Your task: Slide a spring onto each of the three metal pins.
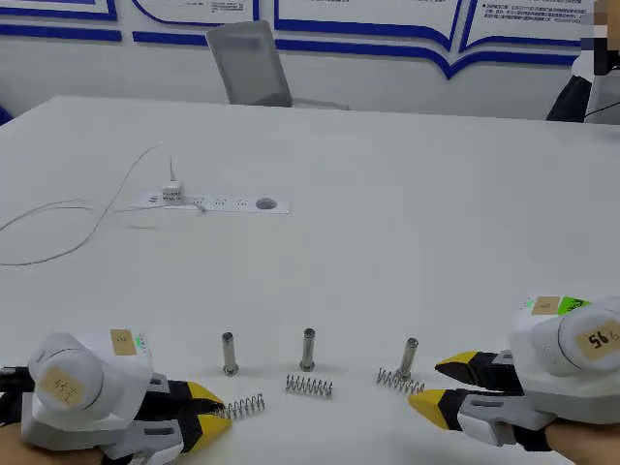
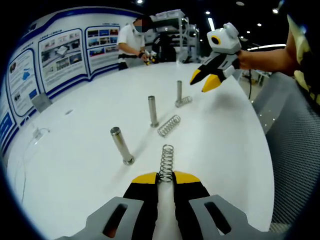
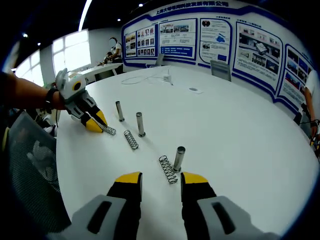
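Note:
Three short metal pins stand upright in a row near the table's front edge: left pin, middle pin, right pin. My left gripper is shut on one end of a spring, which sticks out from its tips towards the left pin. A second spring lies flat in front of the middle pin. A third spring lies at the foot of the right pin. My right gripper is open, with that spring and pin just ahead of its jaws.
A white power strip with a plugged-in charger lies mid-table, and a thin cable trails off to the left. A grey chair stands behind the far edge. A person is at the far end.

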`<move>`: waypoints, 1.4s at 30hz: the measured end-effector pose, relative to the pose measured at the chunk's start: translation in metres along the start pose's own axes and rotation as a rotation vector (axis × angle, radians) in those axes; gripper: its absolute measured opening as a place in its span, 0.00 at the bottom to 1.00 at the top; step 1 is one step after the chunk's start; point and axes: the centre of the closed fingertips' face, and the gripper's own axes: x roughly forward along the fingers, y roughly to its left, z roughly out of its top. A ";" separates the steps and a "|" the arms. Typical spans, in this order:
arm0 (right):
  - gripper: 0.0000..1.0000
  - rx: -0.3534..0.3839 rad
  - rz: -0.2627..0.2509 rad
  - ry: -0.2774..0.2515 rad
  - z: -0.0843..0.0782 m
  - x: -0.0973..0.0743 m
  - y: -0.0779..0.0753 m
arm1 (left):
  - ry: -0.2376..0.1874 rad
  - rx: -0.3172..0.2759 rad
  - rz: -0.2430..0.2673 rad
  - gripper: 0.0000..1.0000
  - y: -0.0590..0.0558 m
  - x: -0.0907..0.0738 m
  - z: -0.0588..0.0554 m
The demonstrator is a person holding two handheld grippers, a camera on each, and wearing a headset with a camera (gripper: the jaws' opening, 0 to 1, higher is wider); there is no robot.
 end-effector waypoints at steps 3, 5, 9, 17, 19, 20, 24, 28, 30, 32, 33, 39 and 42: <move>0.32 -0.004 0.000 -0.003 0.002 0.000 0.001 | 0.000 0.006 -0.003 0.10 -0.001 -0.001 0.001; 0.32 -0.006 0.003 -0.004 0.002 -0.001 0.001 | -0.001 0.002 -0.005 0.10 -0.002 -0.001 0.001; 0.32 -0.014 0.008 -0.006 0.004 -0.002 0.004 | -0.006 0.003 -0.009 0.10 -0.005 -0.003 0.004; 0.31 -0.030 0.043 -0.005 0.008 -0.005 0.013 | -0.022 0.015 -0.024 0.10 -0.016 -0.006 0.012; 0.31 -0.043 0.054 -0.007 0.011 -0.006 0.016 | -0.030 0.024 -0.031 0.10 -0.019 -0.008 0.016; 0.30 -0.044 0.063 -0.007 0.012 -0.006 0.017 | -0.033 0.028 -0.033 0.10 -0.020 -0.008 0.019; 0.30 -0.067 0.093 -0.004 0.016 -0.005 0.024 | -0.051 0.049 -0.043 0.10 -0.027 -0.011 0.030; 0.30 -0.091 0.128 -0.005 0.022 -0.005 0.033 | -0.077 0.067 -0.049 0.10 -0.032 -0.013 0.042; 0.29 -0.104 0.143 -0.006 0.025 -0.005 0.037 | -0.088 0.073 -0.053 0.10 -0.034 -0.014 0.047; 0.29 -0.115 0.166 -0.010 0.028 -0.004 0.043 | -0.100 0.081 -0.055 0.10 -0.037 -0.015 0.052; 0.29 -0.123 0.185 -0.013 0.031 -0.004 0.048 | -0.107 0.085 -0.056 0.10 -0.039 -0.016 0.055; 0.28 -0.192 0.243 -0.008 0.037 0.000 0.066 | -0.127 0.104 -0.068 0.10 -0.048 -0.019 0.065; 0.28 -0.202 0.267 -0.015 0.042 0.001 0.074 | -0.135 0.111 -0.072 0.10 -0.051 -0.020 0.069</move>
